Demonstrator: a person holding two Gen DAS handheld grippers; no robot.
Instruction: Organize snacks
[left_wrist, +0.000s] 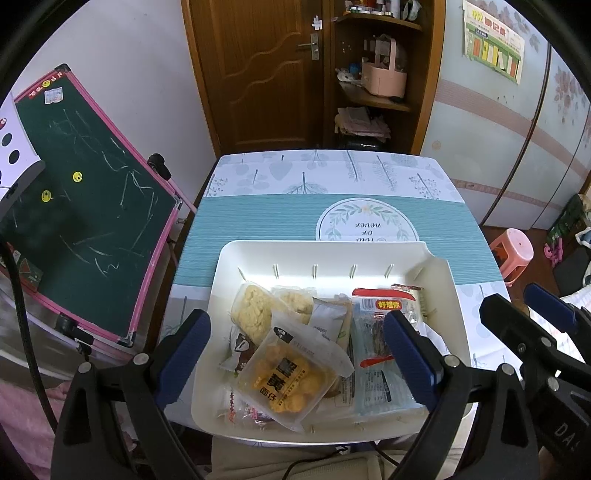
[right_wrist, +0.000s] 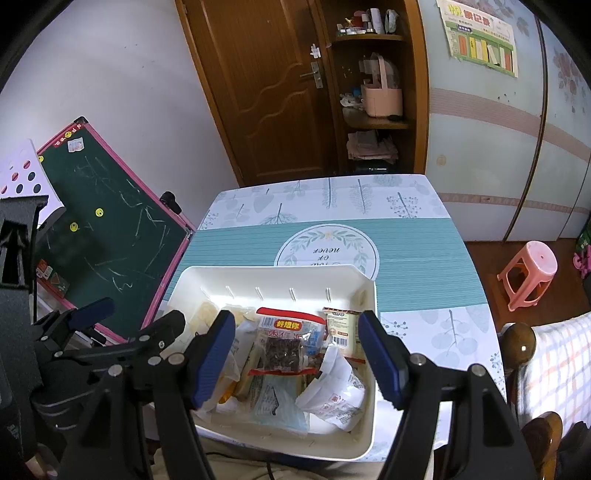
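Table (left_wrist: 258, 218) with teal and leaf-print cloth carries everything; the far half of it is bare cloth. No snack lies loose on the cloth in either view.

White bin (left_wrist: 325, 251) sits at the near edge of the table, straight ahead of me. Slots run along its inner far wall, but I see no dividers fitted in them.

Snacks are all inside the bin, heaped toward the near side, overlapping, not sorted. Pale yellow cracker pack (left_wrist: 255, 314) lies at the left rear of the heap. Orange packet (left_wrist: 288, 380) lies on top at front left. Clear packet with a red top band (right_wrist: 284, 343) is toward the right, a small cream packet (right_wrist: 341, 328) just beside it, and a crumpled white wrapper (right_wrist: 332, 391) in front of that.

My left hand-held gripper (left_wrist: 295, 354) hangs over the left half of the bin, jaws wide apart, holding nothing. My right hand-held gripper (right_wrist: 299, 362) hangs over the right half, jaws apart a little less wide, also empty; no pad presses any packet.

Judgement: collection into the bin looks done. Arranging looks not started: packets want separating, grouping by kind and lining up. First pick likely the top orange packet.
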